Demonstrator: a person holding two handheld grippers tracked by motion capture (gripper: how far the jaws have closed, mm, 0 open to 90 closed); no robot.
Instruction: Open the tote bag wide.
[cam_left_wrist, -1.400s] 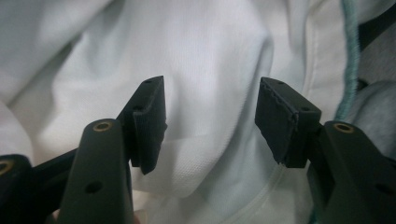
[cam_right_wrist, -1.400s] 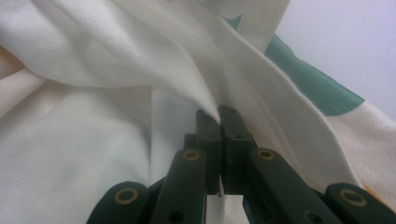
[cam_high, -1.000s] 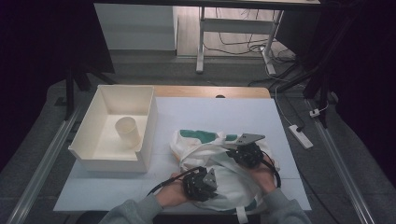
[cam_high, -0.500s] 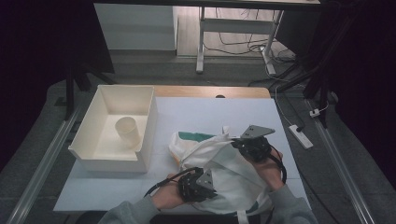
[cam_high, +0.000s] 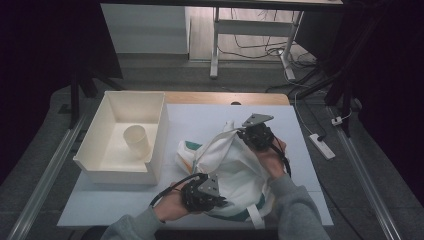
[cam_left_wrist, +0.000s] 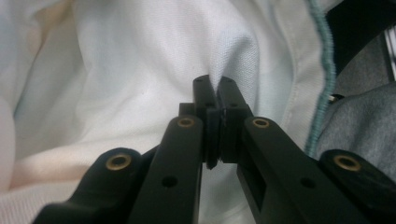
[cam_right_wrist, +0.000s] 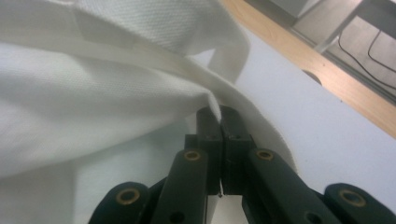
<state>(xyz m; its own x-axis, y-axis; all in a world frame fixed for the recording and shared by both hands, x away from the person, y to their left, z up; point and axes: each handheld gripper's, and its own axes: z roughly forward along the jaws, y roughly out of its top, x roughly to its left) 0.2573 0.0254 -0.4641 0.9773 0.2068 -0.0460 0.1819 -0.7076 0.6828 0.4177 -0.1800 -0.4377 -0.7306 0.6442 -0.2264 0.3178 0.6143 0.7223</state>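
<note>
Since half a second ago your right gripper (cam_high: 248, 131) has risen a little toward the far side of the table (cam_high: 200, 112), and the white garment (cam_high: 235, 170) now stands up higher between your hands, showing more of its green trim. Your left gripper (cam_high: 210, 200) has stayed near the front edge.

Both tongs are closed all the way, each with a fold of the white cloth pinched between its jaws: the left one (cam_left_wrist: 214, 100) holds a fold near the green-stitched hem, the right one (cam_right_wrist: 221, 119) holds a fold near a flat seam. I think you hold two separate places so that you can spread the garment out.

I count one garment, on the right half of the table, two grippers, one white bin (cam_high: 102, 162) at the left, and one cup (cam_high: 137, 141) inside it.
</note>
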